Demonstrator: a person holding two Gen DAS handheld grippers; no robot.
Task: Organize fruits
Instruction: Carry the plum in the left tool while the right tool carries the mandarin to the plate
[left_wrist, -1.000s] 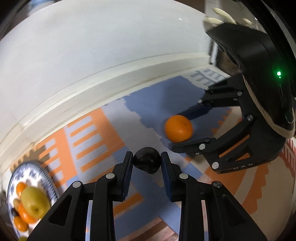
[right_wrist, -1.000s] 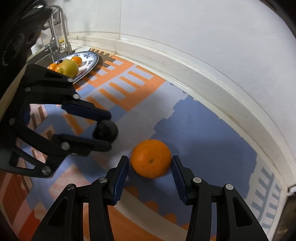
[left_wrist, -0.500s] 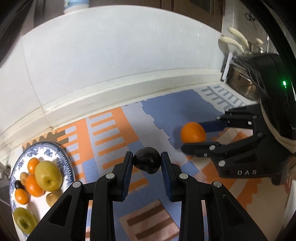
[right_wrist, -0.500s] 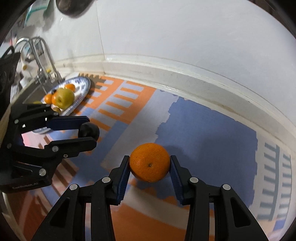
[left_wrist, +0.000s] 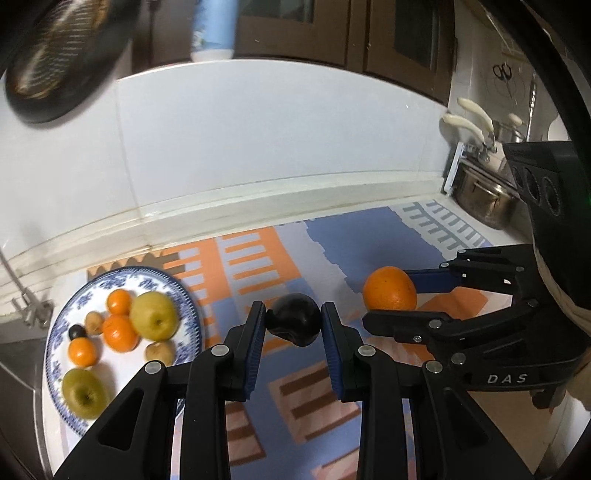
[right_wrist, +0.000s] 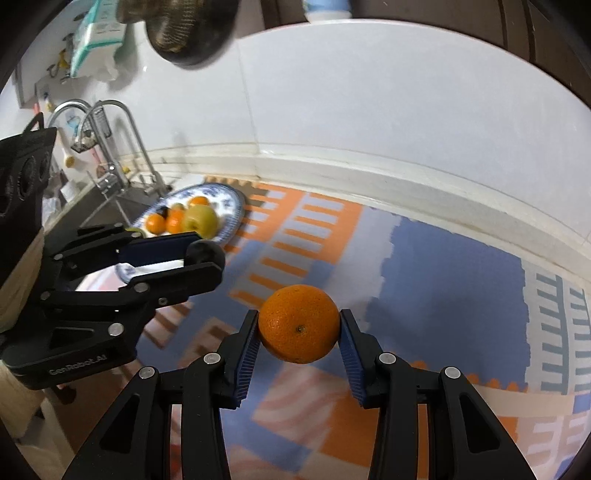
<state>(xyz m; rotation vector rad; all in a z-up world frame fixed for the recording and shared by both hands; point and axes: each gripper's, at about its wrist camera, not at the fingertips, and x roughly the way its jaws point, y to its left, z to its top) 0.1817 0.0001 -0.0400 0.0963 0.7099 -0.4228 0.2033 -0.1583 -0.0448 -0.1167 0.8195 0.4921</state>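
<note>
Left gripper (left_wrist: 293, 325): both blue pads pressed against a dark plum (left_wrist: 293, 324), held clear of the counter. In the right wrist view this gripper (right_wrist: 201, 258) sits at the left, the plum (right_wrist: 205, 252) at its tips.

Right gripper (right_wrist: 298, 329): clamped on an orange (right_wrist: 298, 323), pads touching both sides, navel facing the camera. In the left wrist view the same gripper (left_wrist: 391, 295) reaches in from the right, the orange (left_wrist: 389, 288) between its fingers, just right of the plum and a little farther off.

Below both: a foam mat (left_wrist: 258, 269) in orange, blue and grey blocks, running to the white backsplash (left_wrist: 258, 147) at the far side.

Left of the grippers: blue-and-white plate (left_wrist: 184, 295) on the mat's left edge. On it, two yellow-green apples, the larger (left_wrist: 153, 315) near the centre, the other (left_wrist: 84, 393) at the near rim; three small oranges, one of them (left_wrist: 120, 332) touching the larger apple; two small brownish fruits; one small dark fruit. In the right wrist view the plate (right_wrist: 236, 201) lies beyond the left gripper, with a chrome faucet (right_wrist: 122, 147) and sink farther left.

Far right in the left wrist view: a steel pot (left_wrist: 484, 195) by the wall.
</note>
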